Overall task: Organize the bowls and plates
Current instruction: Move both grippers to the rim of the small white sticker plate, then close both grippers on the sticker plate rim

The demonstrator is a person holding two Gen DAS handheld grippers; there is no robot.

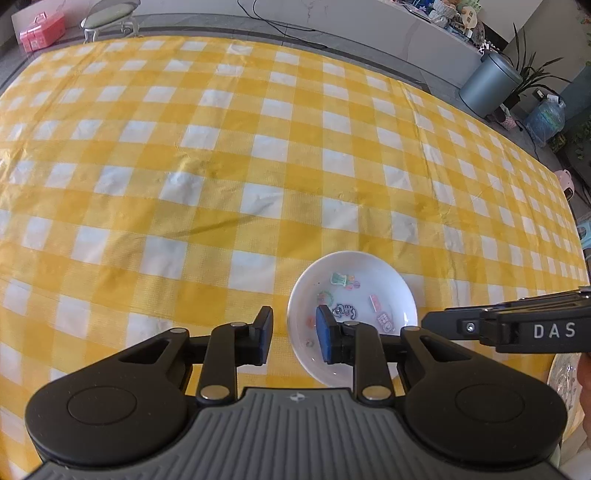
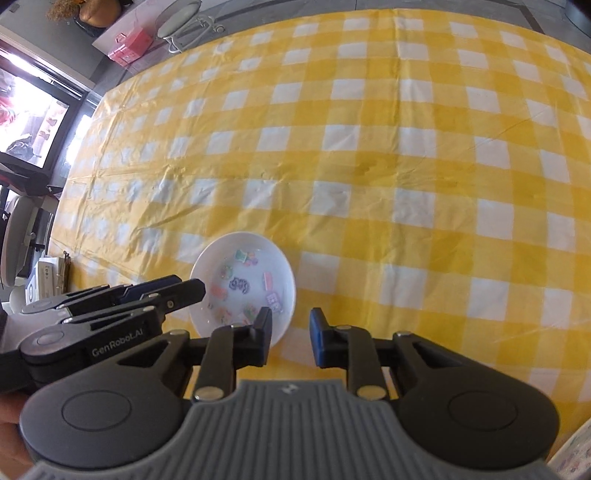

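Note:
A small white bowl [image 1: 354, 295] [image 2: 243, 266] with cartoon pictures inside stands on the yellow checked cloth, close in front of both grippers. My left gripper [image 1: 295, 334] is open and straddles the bowl's left rim. One pad is over the inside, the other is outside, and neither presses on the rim. My right gripper [image 2: 290, 332] is open and straddles the right rim in the same way, with a gap on both sides. Each gripper also shows side-on in the other view: the right gripper [image 1: 432, 321] and the left gripper [image 2: 184, 286]. Nothing is held.
The edge of a patterned dish [image 1: 561, 373] [image 2: 576, 454] shows at the near right. The checked tablecloth [image 1: 258, 166] stretches far ahead. Beyond the table are a grey bin [image 1: 487, 85], a stool [image 1: 107, 18] and a pink box [image 1: 40, 31].

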